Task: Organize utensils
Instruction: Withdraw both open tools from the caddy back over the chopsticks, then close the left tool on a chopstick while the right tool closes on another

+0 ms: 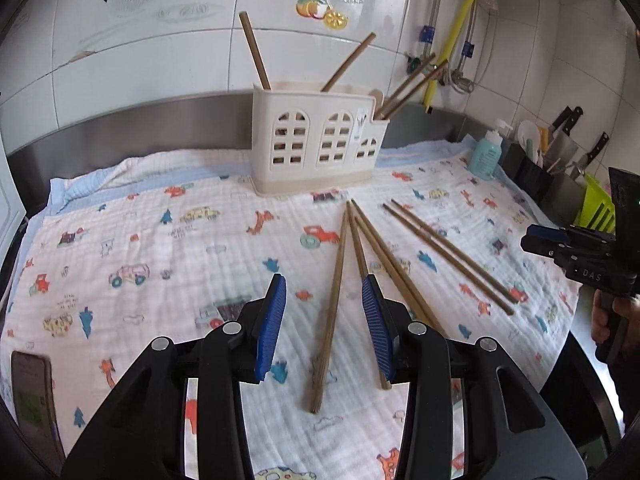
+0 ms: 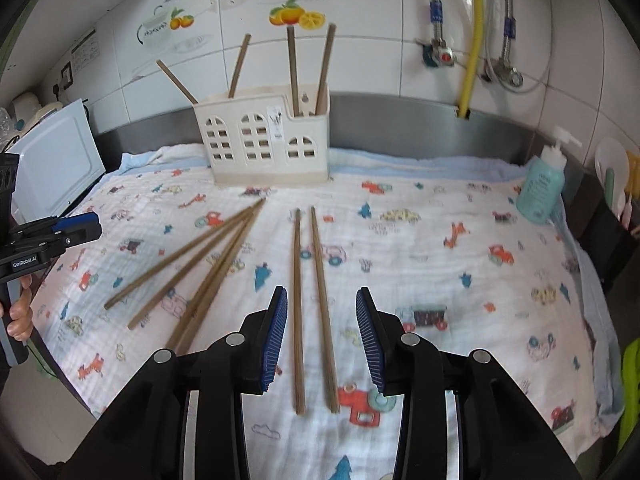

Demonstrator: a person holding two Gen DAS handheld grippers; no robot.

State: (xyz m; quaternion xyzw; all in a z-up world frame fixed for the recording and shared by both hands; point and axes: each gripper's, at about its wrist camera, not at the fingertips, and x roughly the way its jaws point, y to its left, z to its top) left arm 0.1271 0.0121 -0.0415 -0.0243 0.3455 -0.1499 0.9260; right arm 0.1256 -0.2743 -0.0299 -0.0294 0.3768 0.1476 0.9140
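A cream utensil holder (image 1: 320, 140) (image 2: 266, 146) with arched cut-outs stands at the back of the patterned cloth, with several wooden chopsticks standing in it. Several loose chopsticks lie on the cloth. My left gripper (image 1: 324, 328) is open above the near ends of a fanned group of chopsticks (image 1: 334, 304). My right gripper (image 2: 322, 340) is open above a parallel pair (image 2: 308, 300); the fanned group (image 2: 200, 264) lies to its left. The right gripper also shows at the right edge of the left wrist view (image 1: 536, 238), and the left gripper shows at the left edge of the right wrist view (image 2: 86, 226).
A teal soap bottle (image 2: 542, 188) (image 1: 486, 156) stands at the cloth's right. Behind it is a dark rack with knives and utensils (image 1: 560, 148). A phone (image 1: 32, 396) lies at the near left. A white appliance (image 2: 56, 164) sits at the far left. Tiled wall behind.
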